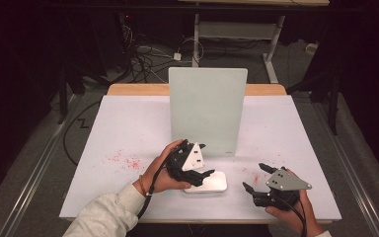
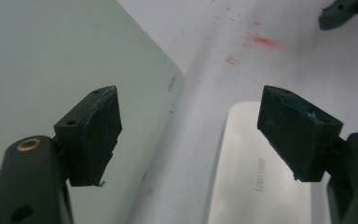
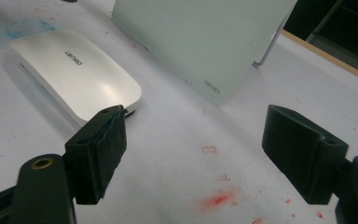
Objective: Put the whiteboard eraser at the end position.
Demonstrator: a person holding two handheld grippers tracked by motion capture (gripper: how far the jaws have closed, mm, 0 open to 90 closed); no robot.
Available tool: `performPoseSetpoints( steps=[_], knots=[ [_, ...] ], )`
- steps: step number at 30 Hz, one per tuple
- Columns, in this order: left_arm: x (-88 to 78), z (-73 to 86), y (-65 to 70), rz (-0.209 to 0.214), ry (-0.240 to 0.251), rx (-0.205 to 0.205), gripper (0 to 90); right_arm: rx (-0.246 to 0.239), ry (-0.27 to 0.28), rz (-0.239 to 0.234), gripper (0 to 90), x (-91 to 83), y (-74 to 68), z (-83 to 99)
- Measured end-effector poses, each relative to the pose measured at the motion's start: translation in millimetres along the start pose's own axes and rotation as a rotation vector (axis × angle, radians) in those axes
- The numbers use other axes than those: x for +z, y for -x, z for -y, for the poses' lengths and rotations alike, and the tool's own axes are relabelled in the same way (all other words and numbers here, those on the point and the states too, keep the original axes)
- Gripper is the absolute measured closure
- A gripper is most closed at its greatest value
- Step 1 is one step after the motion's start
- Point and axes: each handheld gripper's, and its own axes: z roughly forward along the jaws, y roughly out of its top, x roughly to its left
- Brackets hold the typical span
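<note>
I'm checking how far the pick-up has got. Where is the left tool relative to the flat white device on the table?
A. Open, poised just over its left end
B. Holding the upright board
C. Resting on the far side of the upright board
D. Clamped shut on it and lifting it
A: in the high view the left tool sits over the white device's left end, and in the left gripper view its jaws stand wide apart with nothing between them.

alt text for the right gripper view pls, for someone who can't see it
Two open black jaws of the right gripper frame a white table marked with red smudges. Beyond the left jaw lies a flat white eraser with rounded corners, and behind it stands a pale green board.
</note>
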Motion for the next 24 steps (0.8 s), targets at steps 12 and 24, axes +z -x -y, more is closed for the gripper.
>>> performPoseSetpoints(
  steps=[12,24],
  knots=[
    [-26.3,13.9,-14.4,-0.162,0.048,-0.027,18.4,-0.002,0.028,0.028,22.8,-5.1,-0.5,-3.5],
    [-49.0,43.1,-27.3,-0.286,0.012,-0.062,18.4,0.005,0.039,0.048,22.7,-7.9,2.4,-3.8]
  ],
)
